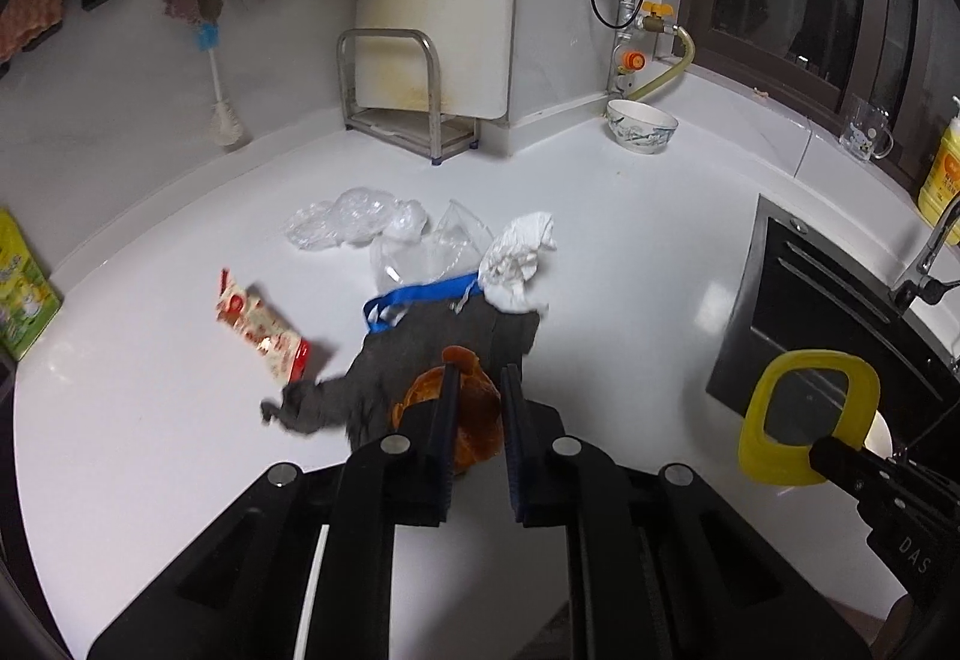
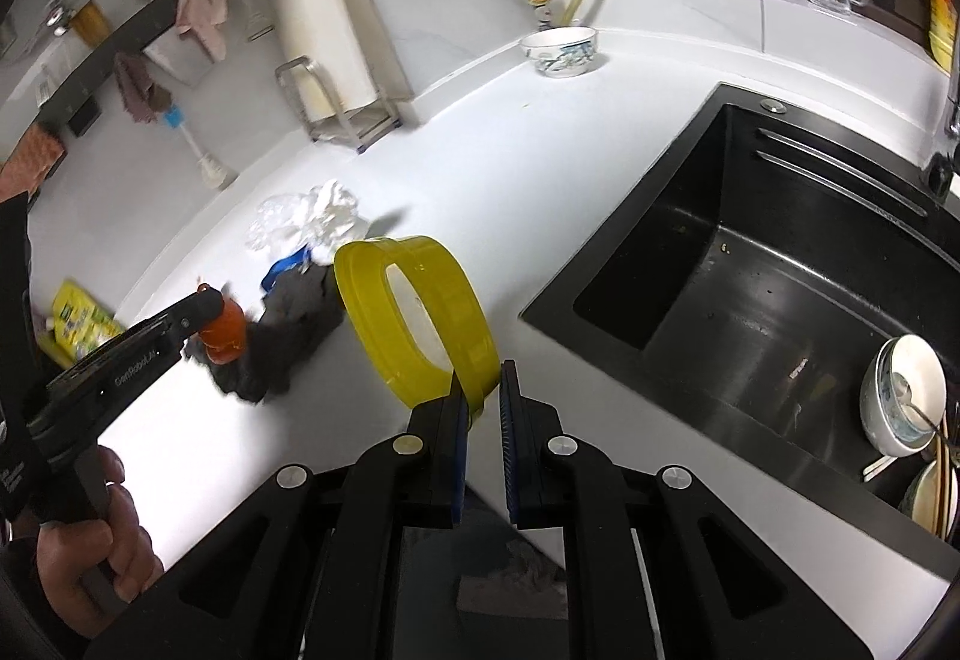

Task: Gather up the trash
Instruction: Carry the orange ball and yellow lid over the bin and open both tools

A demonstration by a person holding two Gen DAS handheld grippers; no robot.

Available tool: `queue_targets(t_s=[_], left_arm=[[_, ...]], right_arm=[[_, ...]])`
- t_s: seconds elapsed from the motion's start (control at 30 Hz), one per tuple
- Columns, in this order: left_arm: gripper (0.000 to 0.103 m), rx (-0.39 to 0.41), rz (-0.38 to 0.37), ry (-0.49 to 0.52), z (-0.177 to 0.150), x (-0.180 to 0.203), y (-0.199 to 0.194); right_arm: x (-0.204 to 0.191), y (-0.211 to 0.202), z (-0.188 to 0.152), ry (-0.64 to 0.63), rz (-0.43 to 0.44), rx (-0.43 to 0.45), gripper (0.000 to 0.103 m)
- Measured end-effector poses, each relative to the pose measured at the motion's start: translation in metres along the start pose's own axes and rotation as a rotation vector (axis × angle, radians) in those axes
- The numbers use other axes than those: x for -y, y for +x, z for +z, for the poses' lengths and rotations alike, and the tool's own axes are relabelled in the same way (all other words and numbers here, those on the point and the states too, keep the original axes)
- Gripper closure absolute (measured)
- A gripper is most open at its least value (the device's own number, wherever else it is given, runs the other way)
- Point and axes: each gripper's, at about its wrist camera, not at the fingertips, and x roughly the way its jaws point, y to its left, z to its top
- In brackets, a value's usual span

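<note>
Nearest the left wrist camera, the left gripper (image 1: 480,378) has its jaws narrowed on an orange peel (image 1: 474,420), pinching it between the pads, most likely so it can be lifted off the tabletop (image 1: 630,252) as the first piece of trash. The peel sits on top of a grey cloth (image 1: 420,360) that spreads just ahead and to the left of this gripper, so the cloth may drag along if the pinch catches it.

The right gripper (image 2: 481,378) is clamped on the wall of a yellow ring-shaped rim (image 2: 414,312), held upright and off to the right of the left gripper, beside the black sink (image 2: 750,270). I judge it is kept open-side toward the pile to serve as the mouth that receives trash, though no bag under it can be made out.

Further ahead of the left gripper lie a blue strap (image 1: 420,297), a red snack wrapper (image 1: 264,324) to the left, a crumpled white tissue (image 1: 516,258) and clear plastic film (image 1: 360,219), all loose on the tabletop and not yet collected.

Beyond them, near the back wall, stand a metal rack (image 1: 396,96) and a patterned bowl (image 1: 641,125).
</note>
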Motion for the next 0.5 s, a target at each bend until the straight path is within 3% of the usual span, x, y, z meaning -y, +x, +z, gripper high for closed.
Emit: queue_targets(t_s=[0.5], left_arm=[[0.089, -0.063, 0.101, -0.090, -0.082, 0.024, -0.071]], right_arm=[[0.008, -0.040, -0.057, -0.184, 0.102, -0.114, 0.093]])
